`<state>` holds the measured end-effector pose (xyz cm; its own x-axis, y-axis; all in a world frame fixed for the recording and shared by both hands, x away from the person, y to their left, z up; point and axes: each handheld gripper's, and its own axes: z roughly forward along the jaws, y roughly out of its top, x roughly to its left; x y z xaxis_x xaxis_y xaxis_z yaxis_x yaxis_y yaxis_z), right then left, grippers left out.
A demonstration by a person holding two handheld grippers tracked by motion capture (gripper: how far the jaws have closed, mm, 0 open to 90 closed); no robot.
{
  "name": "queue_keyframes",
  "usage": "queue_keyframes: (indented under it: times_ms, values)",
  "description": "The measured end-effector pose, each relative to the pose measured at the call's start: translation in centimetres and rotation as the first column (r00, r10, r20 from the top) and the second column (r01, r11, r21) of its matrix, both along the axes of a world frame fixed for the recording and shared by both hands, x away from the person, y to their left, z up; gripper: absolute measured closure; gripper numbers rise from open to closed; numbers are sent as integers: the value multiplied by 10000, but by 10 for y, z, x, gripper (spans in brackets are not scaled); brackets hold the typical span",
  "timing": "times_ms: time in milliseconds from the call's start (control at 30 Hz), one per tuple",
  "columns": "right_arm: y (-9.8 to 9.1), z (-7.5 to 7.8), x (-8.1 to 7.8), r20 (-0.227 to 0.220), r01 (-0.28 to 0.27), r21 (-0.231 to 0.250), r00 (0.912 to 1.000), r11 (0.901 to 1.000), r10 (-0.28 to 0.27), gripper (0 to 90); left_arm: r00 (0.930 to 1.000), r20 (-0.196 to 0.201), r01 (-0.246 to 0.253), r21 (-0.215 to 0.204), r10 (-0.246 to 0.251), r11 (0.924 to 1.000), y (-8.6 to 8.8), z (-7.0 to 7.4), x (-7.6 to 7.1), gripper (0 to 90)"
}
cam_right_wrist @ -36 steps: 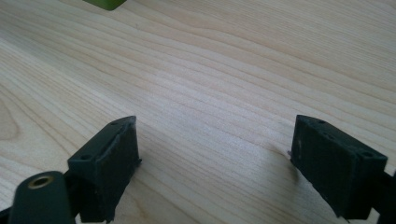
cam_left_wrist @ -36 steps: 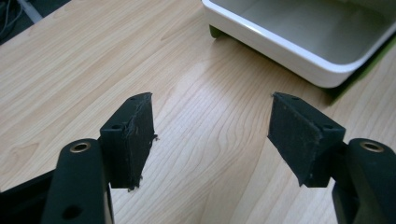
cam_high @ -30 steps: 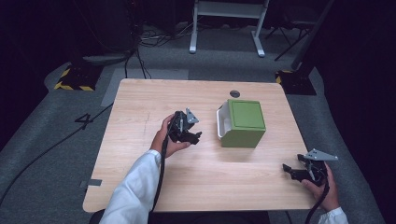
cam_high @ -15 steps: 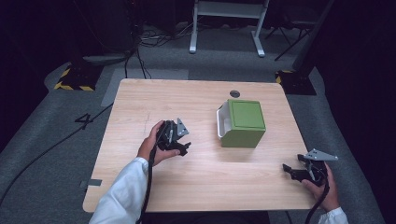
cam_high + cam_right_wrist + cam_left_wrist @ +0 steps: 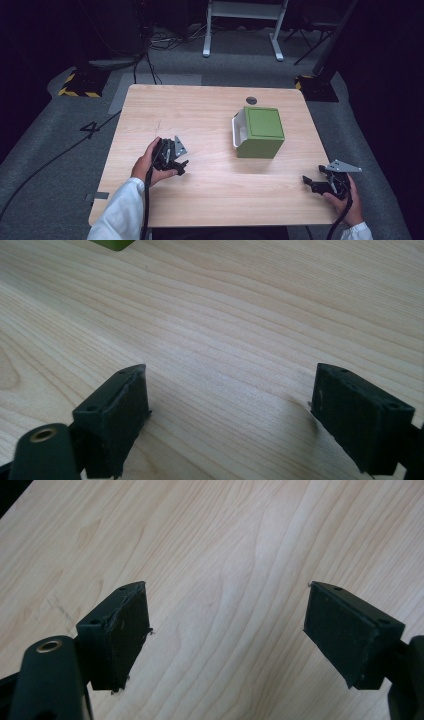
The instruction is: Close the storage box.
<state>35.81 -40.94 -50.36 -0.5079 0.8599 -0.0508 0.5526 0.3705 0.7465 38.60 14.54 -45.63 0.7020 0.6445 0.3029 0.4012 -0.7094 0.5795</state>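
Observation:
A green box (image 5: 262, 131) with a white handle side (image 5: 237, 131) stands right of the middle of the wooden table (image 5: 200, 110). My left gripper (image 5: 181, 165) rests low over the table's left half, well left of the box, held by a hand in a white sleeve. Its jaws have just been opening, and in the left gripper view (image 5: 227, 630) they stand wide apart over bare wood. My right gripper (image 5: 311, 182) sits at the near right corner and is open. In the right gripper view (image 5: 230, 415) nothing lies between its pads, and a corner of the green box (image 5: 112, 244) shows at the top.
A round cable hole (image 5: 251, 100) lies behind the box near the far edge. A grey tape strip (image 5: 100, 196) marks the table's near left edge. Cables (image 5: 50, 160) and a white frame (image 5: 245, 20) are on the floor beyond.
My left hand has carried its gripper left and toward the near edge, away from the green box, and lower. The right gripper has stayed put.

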Motion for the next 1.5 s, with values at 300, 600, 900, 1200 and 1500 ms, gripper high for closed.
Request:
queue_keyframes:
  times_ms: [300, 600, 900, 1200, 1500]
  values:
    - [0, 0, 0, 27, -1, -24, 10000, 10000, 1, 151, 9975, -130, -705, -328, 701, 9970, 32, -19, -16, 184]
    - [0, 0, 0, -2, -8, 1, 10000, 10000, 8, 151, 9907, -531, -1298, -876, 1255, 9877, 66, -35, -26, 180]
    - [0, 0, 0, -10, -41, 7, 10000, 10000, 41, 151, 9730, -1625, -2025, -2622, 1637, 9435, 89, -45, -30, 177]
    - [0, 0, 0, -33, -94, 21, 10000, 10000, 94, 151, 9712, -1574, -2195, -2969, 1791, 9293, 90, -48, -33, 170]
    - [0, 0, -1, 29, -84, -41, 10000, 10000, 84, 151, 9721, -1583, -2141, -2947, 1734, 9313, 91, -48, -32, 161]
